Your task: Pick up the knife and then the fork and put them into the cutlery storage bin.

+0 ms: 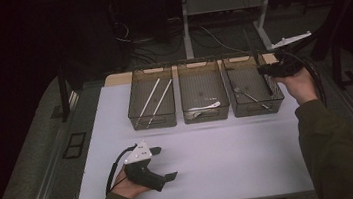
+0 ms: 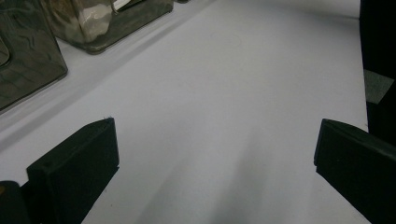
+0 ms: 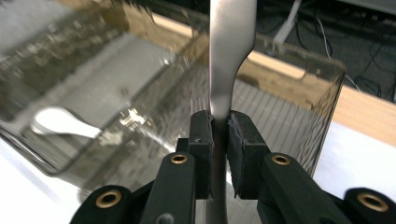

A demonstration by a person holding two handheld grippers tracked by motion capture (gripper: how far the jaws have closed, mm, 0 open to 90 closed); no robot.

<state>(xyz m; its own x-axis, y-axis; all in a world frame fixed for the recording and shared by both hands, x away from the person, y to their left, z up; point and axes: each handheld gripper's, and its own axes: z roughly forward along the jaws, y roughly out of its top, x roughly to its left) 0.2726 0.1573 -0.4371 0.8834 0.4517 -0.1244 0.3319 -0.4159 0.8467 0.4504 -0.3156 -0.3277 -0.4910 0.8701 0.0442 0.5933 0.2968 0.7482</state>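
Note:
My right gripper (image 1: pixel 265 70) hangs over the right-hand clear bin (image 1: pixel 259 110) at the back of the white mat. It is shut on the flat handle of a metal utensil (image 3: pixel 231 42); in the right gripper view the pads (image 3: pixel 201 128) press the handle from both sides, and its working end is hidden. Another metal utensil (image 1: pixel 247 94) lies inside that bin. My left gripper (image 1: pixel 164 163) rests low over the front left of the mat (image 1: pixel 231 158), open, with bare mat between its jaws (image 2: pixel 215 154).
Three clear bins stand in a row at the back. The left bin (image 1: pixel 153 123) holds two pale chopsticks (image 1: pixel 156 96) and the middle bin (image 1: pixel 207 117) a white spoon (image 1: pixel 205 107). A wooden strip (image 3: pixel 369 112) runs behind them, and beyond it cables lie on the floor.

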